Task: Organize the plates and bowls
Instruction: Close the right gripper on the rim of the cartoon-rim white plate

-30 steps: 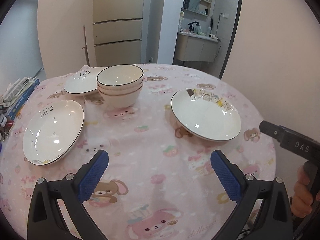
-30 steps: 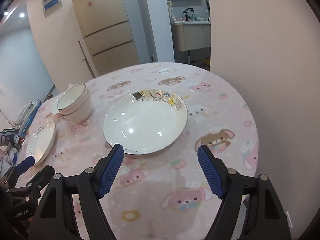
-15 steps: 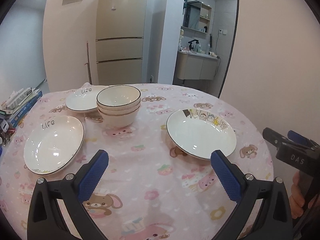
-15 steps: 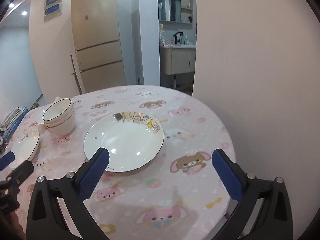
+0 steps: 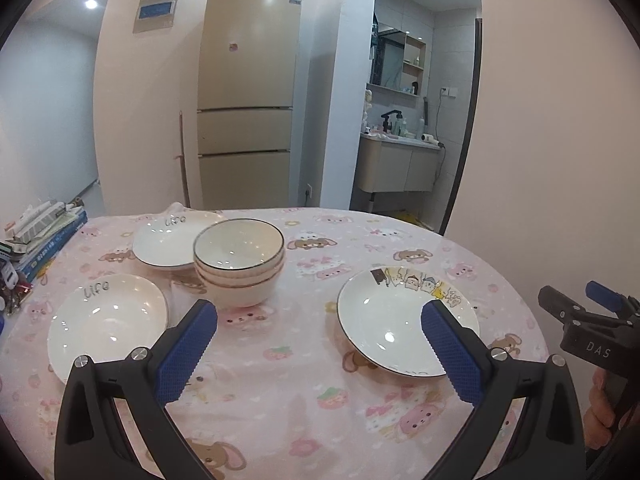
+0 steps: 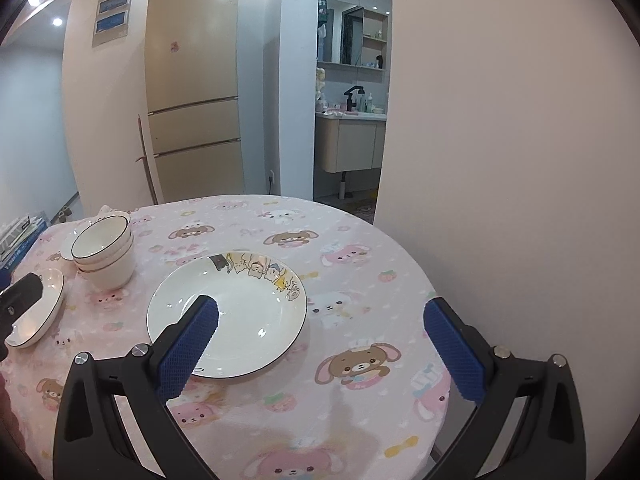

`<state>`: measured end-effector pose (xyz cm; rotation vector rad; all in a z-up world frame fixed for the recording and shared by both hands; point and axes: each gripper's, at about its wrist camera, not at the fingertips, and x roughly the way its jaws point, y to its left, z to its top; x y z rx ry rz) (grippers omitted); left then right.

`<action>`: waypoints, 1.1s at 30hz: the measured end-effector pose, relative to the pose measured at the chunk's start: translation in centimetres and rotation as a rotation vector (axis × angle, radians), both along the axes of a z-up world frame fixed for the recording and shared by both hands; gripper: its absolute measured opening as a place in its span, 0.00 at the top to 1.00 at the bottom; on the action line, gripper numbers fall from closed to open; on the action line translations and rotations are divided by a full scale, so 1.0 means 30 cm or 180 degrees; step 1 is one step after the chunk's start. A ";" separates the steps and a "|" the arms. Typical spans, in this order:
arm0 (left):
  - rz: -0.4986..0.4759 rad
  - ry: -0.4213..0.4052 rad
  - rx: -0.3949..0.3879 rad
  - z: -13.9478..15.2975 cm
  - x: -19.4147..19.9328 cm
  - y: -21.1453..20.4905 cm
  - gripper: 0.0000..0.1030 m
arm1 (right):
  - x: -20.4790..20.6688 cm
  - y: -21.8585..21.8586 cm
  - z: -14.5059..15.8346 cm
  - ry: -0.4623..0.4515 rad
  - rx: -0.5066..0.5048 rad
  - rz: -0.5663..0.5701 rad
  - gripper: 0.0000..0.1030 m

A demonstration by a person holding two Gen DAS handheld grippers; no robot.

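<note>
Left-wrist view: the left gripper's right pad point(image 5: 450, 354) covers part of the cartoon plate point(image 5: 384, 320), the stack of 3 bowls point(image 5: 239, 262) hides the near edge of the far "life" plate point(image 5: 168, 240), and the right gripper point(image 5: 588, 312) is cut off at the frame's right edge, with only a bit of the hand point(image 5: 598, 412) showing. Right-wrist view: the near "life" plate point(image 6: 40, 316) is partly blocked by the left gripper's tip point(image 6: 18, 300), and the far plate only peeks out behind the bowls. Book stack point(image 5: 38, 236) titles are too small to read.
</note>
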<state>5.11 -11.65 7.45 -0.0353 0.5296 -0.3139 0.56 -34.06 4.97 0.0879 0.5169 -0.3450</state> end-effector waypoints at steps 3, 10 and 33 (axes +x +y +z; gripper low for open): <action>-0.0102 0.0171 -0.0049 -0.033 0.048 -0.029 0.03 | 0.028 -0.027 -0.017 0.0022 0.0083 0.0028 0.01; -0.0191 0.0616 -0.0061 -0.138 0.158 -0.100 0.30 | 0.113 -0.106 -0.096 0.0158 0.0440 0.0058 0.22; -0.0254 0.1781 -0.0658 -0.419 0.436 -0.162 0.66 | 0.375 -0.264 -0.369 0.0505 0.1998 0.0415 0.70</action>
